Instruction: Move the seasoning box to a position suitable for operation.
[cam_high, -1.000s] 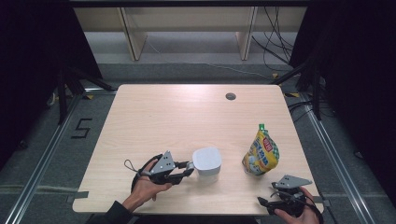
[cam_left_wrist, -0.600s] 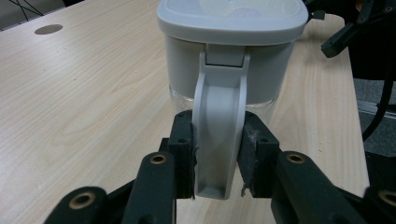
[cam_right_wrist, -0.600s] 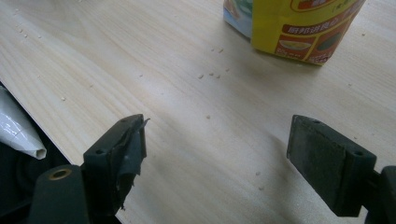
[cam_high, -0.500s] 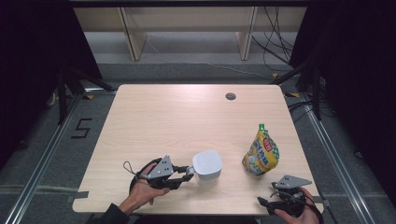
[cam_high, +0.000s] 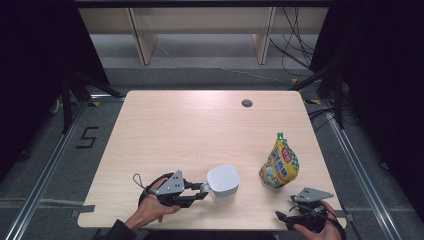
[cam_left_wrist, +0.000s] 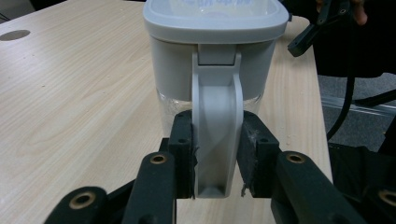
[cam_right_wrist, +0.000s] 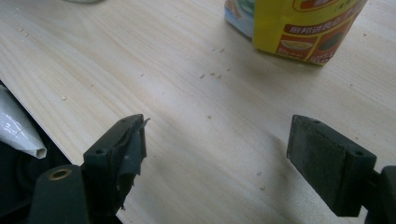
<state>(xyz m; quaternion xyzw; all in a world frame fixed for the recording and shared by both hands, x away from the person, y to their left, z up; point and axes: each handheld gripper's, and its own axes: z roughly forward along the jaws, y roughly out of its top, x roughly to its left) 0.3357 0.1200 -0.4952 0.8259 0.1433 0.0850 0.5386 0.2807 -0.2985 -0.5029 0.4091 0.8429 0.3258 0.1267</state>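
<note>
Two hand-held grippers low at near edge of counter (cam_high: 165, 125). Left hand-held gripper (cam_high: 200, 191) pinches flat handle (cam_left_wrist: 216, 130) of white jug (cam_high: 223, 183); both pads press handle sides in left gripper view. Jug upright on counter, lid on, near front edge, left of yellow pouch (cam_high: 279, 163). Pouch stands upright, apart from jug. Right hand-held gripper (cam_high: 283, 217) sits at front right corner, jaws spread wide over bare wood, nothing between them; pouch base just ahead in right gripper view.

light: even overhead | surroundings: dark | focus: slightly soft | glare: none
</note>
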